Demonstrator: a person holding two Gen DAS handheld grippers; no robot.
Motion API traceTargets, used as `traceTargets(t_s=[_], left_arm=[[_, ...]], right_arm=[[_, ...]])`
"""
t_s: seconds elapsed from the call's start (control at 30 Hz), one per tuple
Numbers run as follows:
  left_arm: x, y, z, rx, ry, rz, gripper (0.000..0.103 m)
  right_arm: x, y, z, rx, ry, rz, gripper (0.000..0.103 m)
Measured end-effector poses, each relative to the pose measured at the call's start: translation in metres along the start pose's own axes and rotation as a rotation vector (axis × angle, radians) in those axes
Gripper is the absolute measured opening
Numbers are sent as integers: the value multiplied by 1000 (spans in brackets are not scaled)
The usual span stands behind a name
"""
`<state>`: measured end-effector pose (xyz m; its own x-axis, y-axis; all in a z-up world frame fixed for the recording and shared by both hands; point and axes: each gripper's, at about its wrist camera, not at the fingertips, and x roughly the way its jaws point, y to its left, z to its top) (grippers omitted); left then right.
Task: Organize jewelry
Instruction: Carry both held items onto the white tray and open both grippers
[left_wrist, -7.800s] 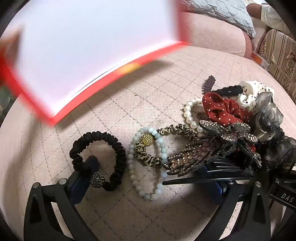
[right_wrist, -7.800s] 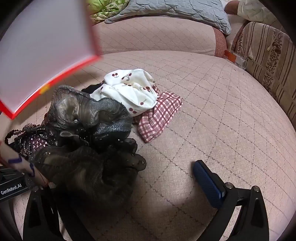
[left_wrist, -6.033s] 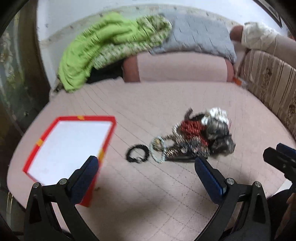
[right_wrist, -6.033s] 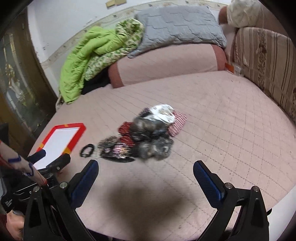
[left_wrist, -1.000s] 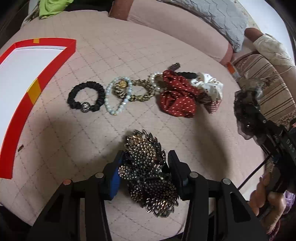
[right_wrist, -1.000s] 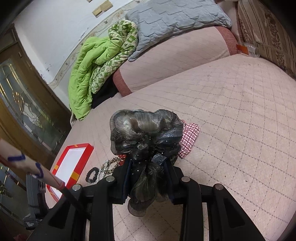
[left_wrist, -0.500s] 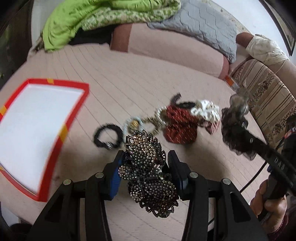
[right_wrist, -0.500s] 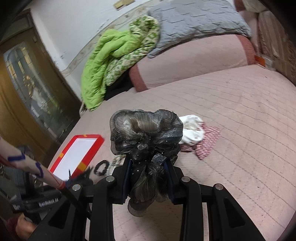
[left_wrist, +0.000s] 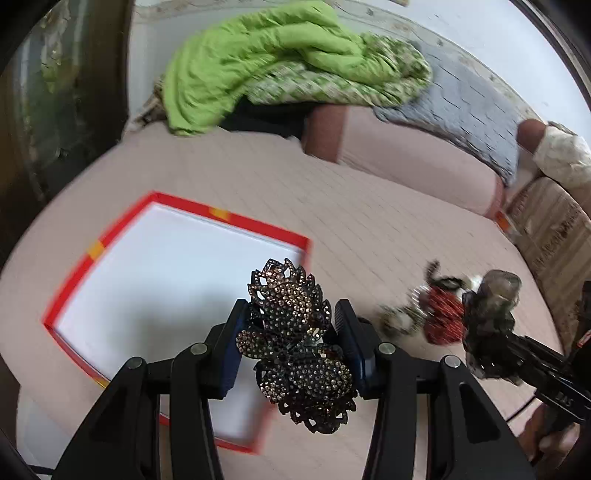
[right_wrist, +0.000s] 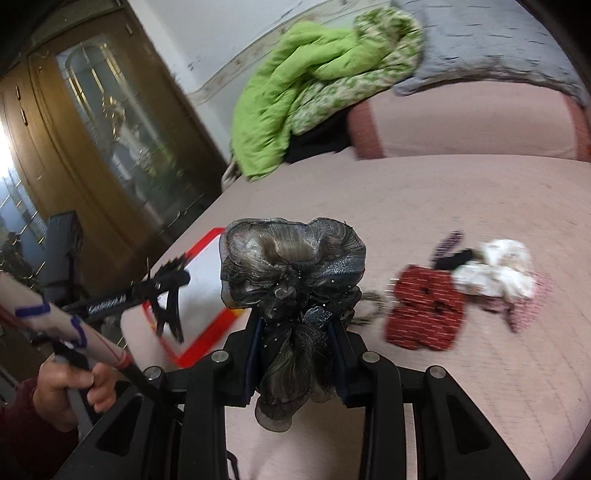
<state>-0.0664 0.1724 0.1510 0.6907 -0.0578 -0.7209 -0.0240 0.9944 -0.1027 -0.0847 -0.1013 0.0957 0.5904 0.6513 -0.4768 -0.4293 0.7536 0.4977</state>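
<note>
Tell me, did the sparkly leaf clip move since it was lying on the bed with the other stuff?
Yes. The sparkly leaf clip is off the pink bed cover, pinched in the left gripper, carried away from the pile toward the red-edged tray.

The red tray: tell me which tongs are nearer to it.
Left. The left tongs, clamped on a rhinestone hair clip, hang over the red tray. The right tongs, holding a grey bow, sit off to its side.
</note>
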Motion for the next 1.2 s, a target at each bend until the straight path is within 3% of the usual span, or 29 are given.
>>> traceTargets(t_s=[0.27,0.63,0.9,1.2], left_arm=[[32,72,29,-46,-23,49,46],[124,142,67,-72,111,64,46],[160,160,74,-78,146,58,46],[175,169,77,-71,141,66,47]], right_arm=[[68,56,38,-45,84,70,36],[201,91,75,-67,250,44,36],[270,98,76,-88,326,-13,38],[290,92,72,-101,346,-82,42]])
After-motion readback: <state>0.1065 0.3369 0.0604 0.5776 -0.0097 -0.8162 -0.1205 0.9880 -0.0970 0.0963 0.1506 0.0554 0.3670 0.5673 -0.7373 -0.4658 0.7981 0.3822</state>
